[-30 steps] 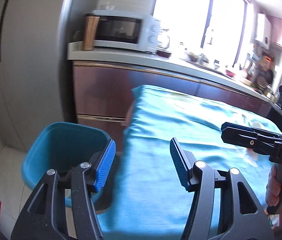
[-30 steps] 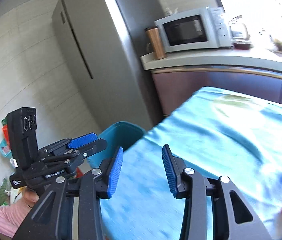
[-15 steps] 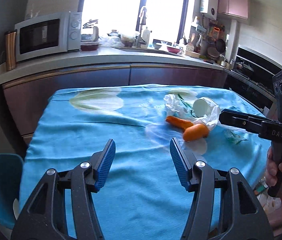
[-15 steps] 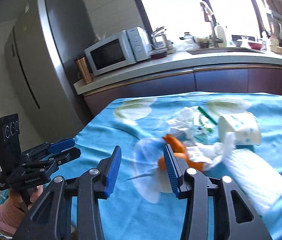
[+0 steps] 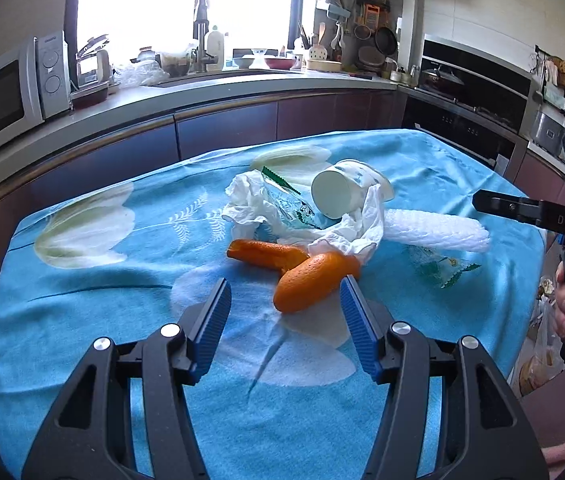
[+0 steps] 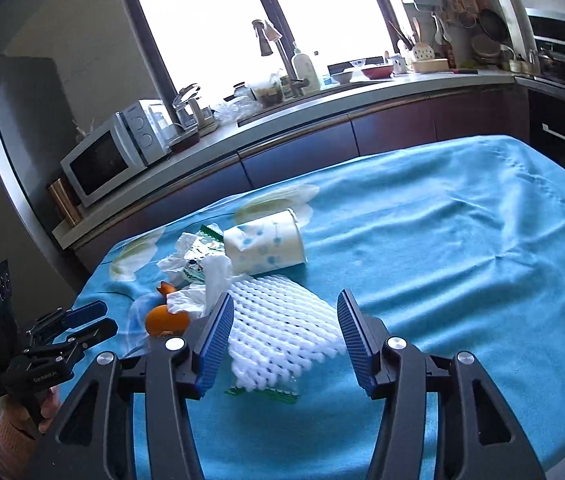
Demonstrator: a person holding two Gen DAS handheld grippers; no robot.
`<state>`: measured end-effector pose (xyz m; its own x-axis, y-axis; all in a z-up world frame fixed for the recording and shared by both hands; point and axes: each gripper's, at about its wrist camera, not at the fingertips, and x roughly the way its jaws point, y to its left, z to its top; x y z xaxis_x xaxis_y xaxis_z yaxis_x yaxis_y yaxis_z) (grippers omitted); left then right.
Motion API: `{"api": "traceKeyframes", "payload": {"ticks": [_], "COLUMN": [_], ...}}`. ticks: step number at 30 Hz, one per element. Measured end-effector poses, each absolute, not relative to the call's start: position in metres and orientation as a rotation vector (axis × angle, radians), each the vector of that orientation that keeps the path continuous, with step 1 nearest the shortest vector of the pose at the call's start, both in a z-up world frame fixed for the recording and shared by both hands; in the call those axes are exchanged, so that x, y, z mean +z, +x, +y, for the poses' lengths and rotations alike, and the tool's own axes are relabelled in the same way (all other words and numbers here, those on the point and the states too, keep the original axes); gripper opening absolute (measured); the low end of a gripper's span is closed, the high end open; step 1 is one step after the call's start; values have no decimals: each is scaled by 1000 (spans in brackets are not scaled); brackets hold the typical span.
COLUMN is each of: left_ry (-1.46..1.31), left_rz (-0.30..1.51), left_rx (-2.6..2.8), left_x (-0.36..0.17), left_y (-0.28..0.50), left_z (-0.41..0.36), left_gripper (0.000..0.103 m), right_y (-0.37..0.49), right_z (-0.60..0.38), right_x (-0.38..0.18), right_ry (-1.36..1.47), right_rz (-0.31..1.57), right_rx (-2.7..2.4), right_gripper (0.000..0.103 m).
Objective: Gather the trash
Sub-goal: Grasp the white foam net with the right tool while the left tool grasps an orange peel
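under the foam net [image 6: 278,328], a wrapper [image 6: 262,391]

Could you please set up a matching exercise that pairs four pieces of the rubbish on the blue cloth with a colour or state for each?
Things:
1. paper cup
2. orange peel
3. foam net
4. tissue

Descriptions:
A. white mesh, lying flat
B. crumpled and white
C. on its side, blue-patterned
D. orange, curled

Pairs: 1-C, 2-D, 3-A, 4-B
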<state>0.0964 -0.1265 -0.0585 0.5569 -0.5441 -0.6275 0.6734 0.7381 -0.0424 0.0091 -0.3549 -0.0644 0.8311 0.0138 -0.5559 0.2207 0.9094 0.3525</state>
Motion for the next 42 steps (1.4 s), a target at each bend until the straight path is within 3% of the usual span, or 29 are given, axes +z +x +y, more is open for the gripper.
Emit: {"api": "traceKeyframes", "payload": {"ticks": [11,16,17,19,25,31,42], "left_ry": [269,274,275,277,274,252,176], "left_rz": [746,787,789,790,776,764,726], "left_rx": [-760,-769,-767,-765,-763,-766,-747], "left_x": [-77,-84,-84,-85,-81,-77,-57], "left_y": [113,116,116,115,109,101,85], "left_z": [-158,-165,-166,-166,-163,-157,-121], "left_gripper": [55,43,41,37,32,29,27], "right_y": [2,7,7,9,6,2,-8], "right_z": [-382,-379,-378,-378,-376,-372,-356], "right_x": [-97,-104,-104,-105,-100,-87,-52], "right_ry": [625,655,659,664,641,595,499], "right_rz": [634,639,637,640,628,594,507], "right_rx": [-52,-6,4,18,29,27,41], "right_gripper": [58,57,56,43,18,11,11]}}
